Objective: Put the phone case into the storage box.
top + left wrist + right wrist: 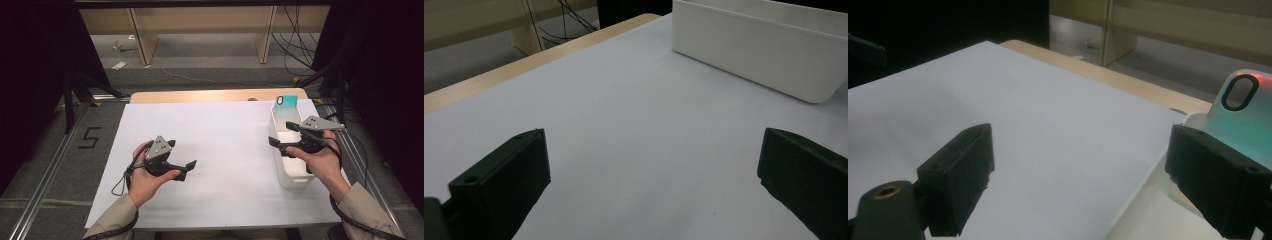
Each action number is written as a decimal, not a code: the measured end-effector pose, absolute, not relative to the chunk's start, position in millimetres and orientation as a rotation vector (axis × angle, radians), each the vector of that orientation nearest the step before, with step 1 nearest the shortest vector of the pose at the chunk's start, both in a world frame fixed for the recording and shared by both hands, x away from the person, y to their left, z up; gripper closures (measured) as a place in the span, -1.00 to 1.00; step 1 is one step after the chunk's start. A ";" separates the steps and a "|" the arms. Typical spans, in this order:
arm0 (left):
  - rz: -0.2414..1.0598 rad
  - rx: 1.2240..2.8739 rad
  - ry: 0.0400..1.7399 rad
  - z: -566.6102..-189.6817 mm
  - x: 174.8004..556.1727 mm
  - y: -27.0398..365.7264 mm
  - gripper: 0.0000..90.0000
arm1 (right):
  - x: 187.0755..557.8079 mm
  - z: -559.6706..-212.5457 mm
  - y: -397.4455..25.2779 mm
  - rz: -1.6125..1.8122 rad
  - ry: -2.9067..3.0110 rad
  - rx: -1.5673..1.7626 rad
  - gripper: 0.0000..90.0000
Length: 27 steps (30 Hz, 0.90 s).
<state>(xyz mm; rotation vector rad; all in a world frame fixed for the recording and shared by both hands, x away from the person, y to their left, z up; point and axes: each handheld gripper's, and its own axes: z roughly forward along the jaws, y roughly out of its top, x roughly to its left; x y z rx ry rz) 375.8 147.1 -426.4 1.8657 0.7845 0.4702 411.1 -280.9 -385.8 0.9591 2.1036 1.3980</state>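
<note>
A teal phone case (286, 101) stands upright against the far end of a long white bin (295, 180) on the right of the table. My right gripper (281, 133) hovers open over the bin's middle, empty. In the right gripper view its jaws (1080, 155) stand wide apart, with the phone case (1243, 115) just beyond the right jaw and the bin's (1148, 210) rim below. My left gripper (182, 154) is open and empty, low over the white sheet (225, 150), pointing right. The left gripper view has its own jaws (654, 165) spread, and the bin (769, 55) ahead.
The white sheet covers most of a wooden table (215, 96). Metal rails run along both sides of the table. Beyond the far edge are wooden shelf legs (142, 40) and loose cables (295, 50) on the floor.
</note>
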 end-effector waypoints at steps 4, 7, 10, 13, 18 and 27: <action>0.470 1.866 0.785 -426.5 375.9 147.3 -1.00 | 407.8 -386.3 -281.4 1.403 2.106 0.951 -0.69; 0.470 1.867 0.784 -426.5 375.9 147.1 -1.00 | 405.2 -386.6 -281.3 1.407 2.111 0.940 -0.69; 0.470 1.867 0.784 -426.5 375.8 147.1 -1.00 | 403.0 -387.0 -281.5 1.408 2.113 0.931 -0.69; 0.470 1.867 0.784 -426.5 375.9 147.2 -1.00 | 401.1 -387.9 -281.9 1.410 2.115 0.927 -0.69; 0.470 1.866 0.785 -426.5 375.9 147.2 -1.00 | 398.4 -387.7 -283.8 1.417 2.115 0.921 -0.69; 0.470 1.866 0.785 -426.7 376.0 147.2 -1.00 | 394.4 -390.5 -285.8 1.426 2.120 0.912 -0.67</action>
